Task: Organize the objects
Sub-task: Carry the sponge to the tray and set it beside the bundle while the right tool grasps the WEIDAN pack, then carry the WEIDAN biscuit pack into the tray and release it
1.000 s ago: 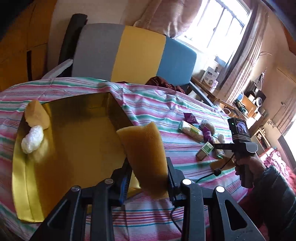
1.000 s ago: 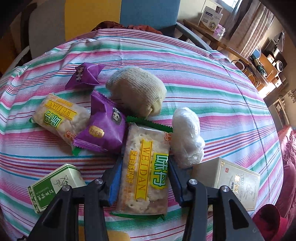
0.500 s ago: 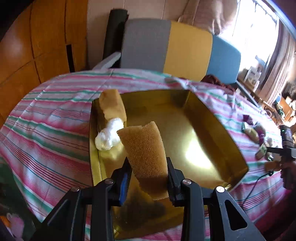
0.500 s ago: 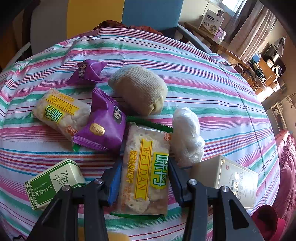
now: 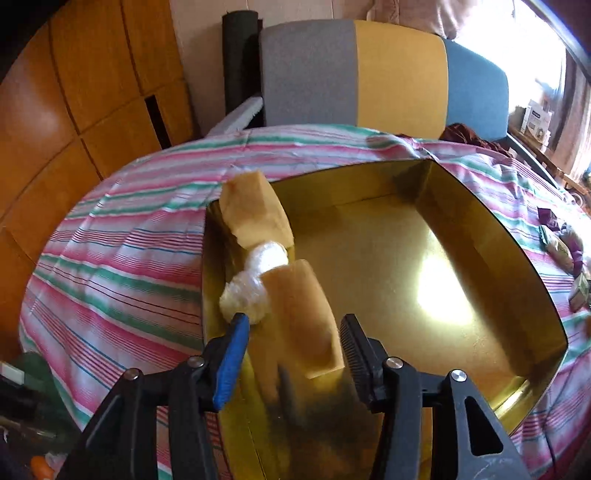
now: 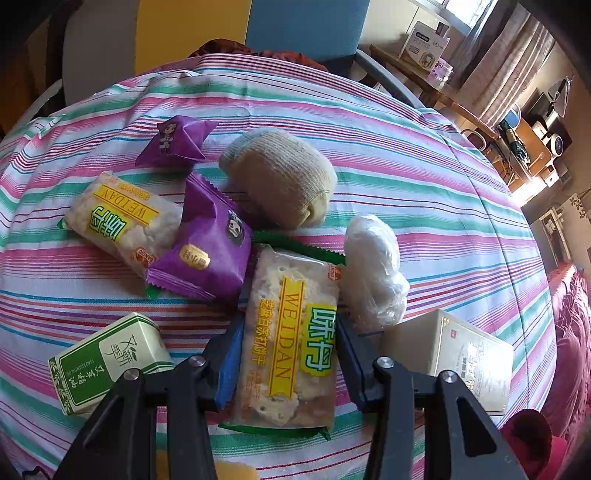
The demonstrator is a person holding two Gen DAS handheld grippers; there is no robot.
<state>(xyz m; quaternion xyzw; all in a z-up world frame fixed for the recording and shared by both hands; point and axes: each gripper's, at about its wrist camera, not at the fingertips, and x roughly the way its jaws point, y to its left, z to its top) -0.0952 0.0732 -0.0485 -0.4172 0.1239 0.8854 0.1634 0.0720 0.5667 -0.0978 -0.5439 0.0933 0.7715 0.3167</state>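
Left gripper (image 5: 293, 341), jaws just opened, has released the sponge (image 5: 303, 317) inside the gold tray (image 5: 517, 258); withdrawing carelessly could drag it out, while the right gripper (image 6: 291, 347) grasps the cracker packet (image 6: 291, 332)

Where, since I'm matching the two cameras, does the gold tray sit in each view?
Left wrist: the gold tray fills the centre and right, on the striped cloth.
Right wrist: not in it.
Shared landmark: the chair back with yellow and blue panels, at the top of both.
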